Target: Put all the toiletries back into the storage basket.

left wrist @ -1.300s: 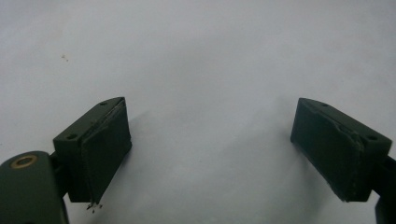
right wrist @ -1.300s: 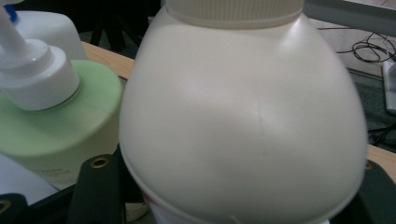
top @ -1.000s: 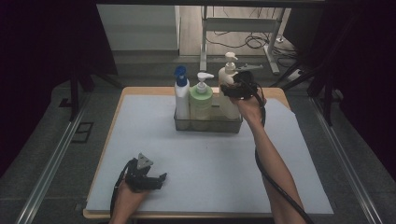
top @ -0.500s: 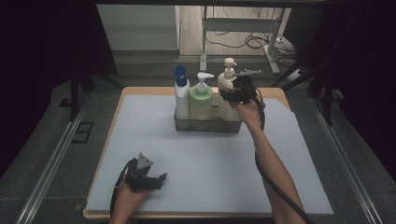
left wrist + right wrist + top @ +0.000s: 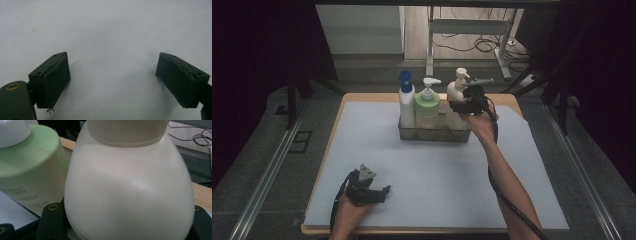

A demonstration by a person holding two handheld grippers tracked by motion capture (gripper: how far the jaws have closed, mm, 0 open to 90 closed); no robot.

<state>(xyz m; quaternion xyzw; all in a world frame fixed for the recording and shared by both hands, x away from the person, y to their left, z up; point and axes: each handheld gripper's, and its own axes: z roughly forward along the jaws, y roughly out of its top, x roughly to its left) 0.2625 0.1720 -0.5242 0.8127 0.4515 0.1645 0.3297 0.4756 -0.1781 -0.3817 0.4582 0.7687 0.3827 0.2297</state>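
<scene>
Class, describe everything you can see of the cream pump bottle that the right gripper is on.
The cream pump bottle looks like smooth, matt plastic, with a rounded shoulder, a ribbed collar and a pump head whose spout points right in the high view. It stands upright at the right end of the clear tray, beside the green pump bottle. The right gripper has its jaws on either side of the body; in the right gripper view they sit against both flanks.
</scene>
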